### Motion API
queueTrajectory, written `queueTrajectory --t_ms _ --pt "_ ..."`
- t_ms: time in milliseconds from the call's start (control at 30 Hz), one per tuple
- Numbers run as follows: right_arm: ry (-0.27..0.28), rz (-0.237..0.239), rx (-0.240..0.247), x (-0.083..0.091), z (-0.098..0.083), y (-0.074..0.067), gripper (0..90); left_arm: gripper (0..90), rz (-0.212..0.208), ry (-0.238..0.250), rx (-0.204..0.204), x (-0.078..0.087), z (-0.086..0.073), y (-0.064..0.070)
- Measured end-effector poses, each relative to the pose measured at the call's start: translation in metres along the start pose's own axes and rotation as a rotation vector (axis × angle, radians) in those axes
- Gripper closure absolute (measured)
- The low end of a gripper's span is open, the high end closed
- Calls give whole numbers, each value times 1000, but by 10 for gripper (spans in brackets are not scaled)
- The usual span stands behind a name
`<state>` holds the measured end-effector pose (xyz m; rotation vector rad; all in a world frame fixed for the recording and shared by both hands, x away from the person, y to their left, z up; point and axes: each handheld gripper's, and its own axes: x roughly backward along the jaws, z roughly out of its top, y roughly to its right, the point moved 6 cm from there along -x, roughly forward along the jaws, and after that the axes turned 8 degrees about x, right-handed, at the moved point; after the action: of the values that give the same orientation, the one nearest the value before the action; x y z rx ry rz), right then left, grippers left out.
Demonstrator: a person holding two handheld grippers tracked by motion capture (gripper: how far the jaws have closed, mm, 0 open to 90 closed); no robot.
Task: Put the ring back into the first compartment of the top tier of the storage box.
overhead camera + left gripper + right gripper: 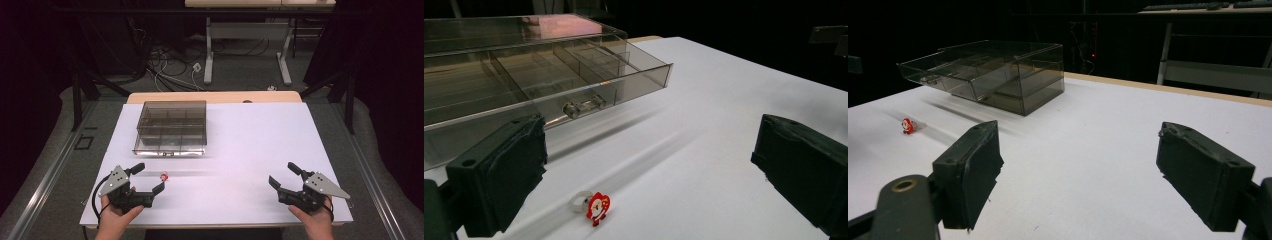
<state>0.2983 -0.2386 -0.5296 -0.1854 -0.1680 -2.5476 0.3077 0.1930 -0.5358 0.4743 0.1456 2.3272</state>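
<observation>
A small ring with a red Santa charm [163,176] [593,205] [908,125] lies on the white table [240,150]. My left gripper [148,178] [644,175] rests near the front left edge, held by a hand, its jaws wide open with the ring on the table just ahead between them, untouched. A smoky clear drawer box [171,127] [524,70] [993,72] stands further back on the left, its upper drawer pulled partly out. Near the front right edge my right gripper [285,175] [1078,175] stands open and holds nothing.
The table's wooden back edge [215,97] runs behind the box. Beyond it stand a desk frame [247,47] and loose cables on the floor [170,70]. Grey floor rails [45,170] flank the table on both sides.
</observation>
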Motion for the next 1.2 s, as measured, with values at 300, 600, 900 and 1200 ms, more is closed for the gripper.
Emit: queueTrajectory --t_ms 300,600,900,1200 --pt "-16 1 2 -1 -2 0 161 9 4 -3 10 -3 0 -3" --pt "-16 -10 3 -1 -3 0 155 17 45 -27 24 -7 -1 -4" --pt "-22 -13 2 -1 -4 1 153 112 104 -94 7 -15 -7 -6" --pt "-30 -8 7 -2 -7 1 149 167 136 -126 24 -19 -11 -12"
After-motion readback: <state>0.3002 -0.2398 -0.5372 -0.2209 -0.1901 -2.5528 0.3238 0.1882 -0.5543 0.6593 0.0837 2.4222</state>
